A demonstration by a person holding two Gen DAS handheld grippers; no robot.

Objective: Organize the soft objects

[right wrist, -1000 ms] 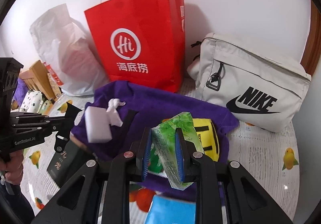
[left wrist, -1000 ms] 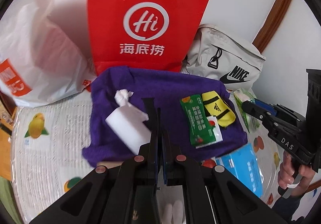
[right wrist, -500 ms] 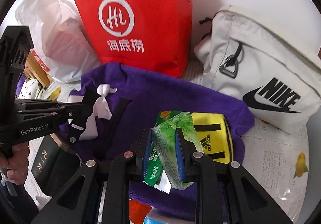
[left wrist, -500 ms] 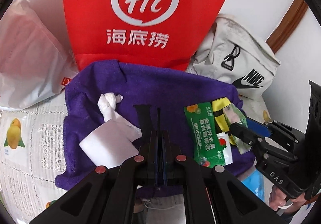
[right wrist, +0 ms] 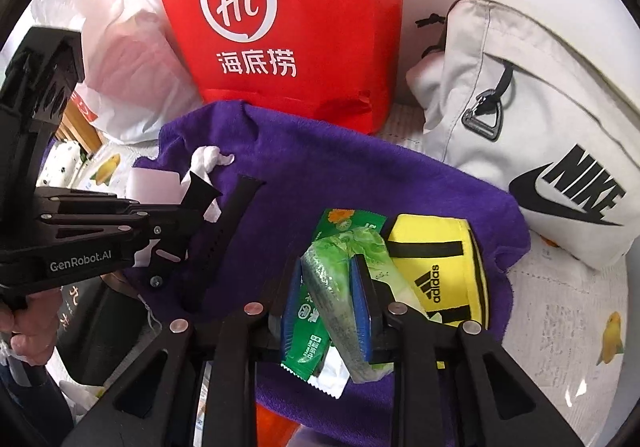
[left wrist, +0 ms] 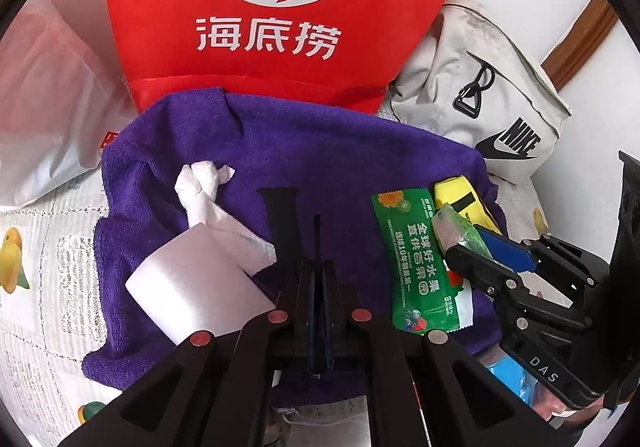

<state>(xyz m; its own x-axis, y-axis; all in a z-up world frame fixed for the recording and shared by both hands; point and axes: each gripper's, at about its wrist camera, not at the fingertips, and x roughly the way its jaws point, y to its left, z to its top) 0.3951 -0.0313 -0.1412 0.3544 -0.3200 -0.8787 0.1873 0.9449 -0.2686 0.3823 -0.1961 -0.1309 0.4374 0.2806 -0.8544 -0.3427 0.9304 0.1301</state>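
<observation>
While the right hand-held gripper (right wrist: 326, 283) squeezes a green tissue pack (right wrist: 344, 267) over the purple towel's (left wrist: 320, 155) right edge, the left hand-held gripper (left wrist: 316, 247) sits pinched together, empty, mid-towel beside the black strap (left wrist: 284, 215).

Red paper bag with white "Hi" logo (left wrist: 276, 7): top cut off at 12 o'clock in both wrist views.

Translucent white plastic bag (left wrist: 44, 95): runs off frame at 9 o'clock; contents only a pink blur.

Blue plastic packet (left wrist: 510, 375): mostly hidden behind the right gripper (left wrist: 466, 247), 4 o'clock.

Dark green snack sachet (right wrist: 310, 321): lower half covered by the light green tissue pack (right wrist: 344, 279) and gripper fingers (right wrist: 362, 307); small print illegible.

Black strap (left wrist: 286, 223): near end hidden behind the left gripper (left wrist: 316, 279).

Dark box with pale characters (right wrist: 96, 323): partly hidden, 8 o'clock.
</observation>
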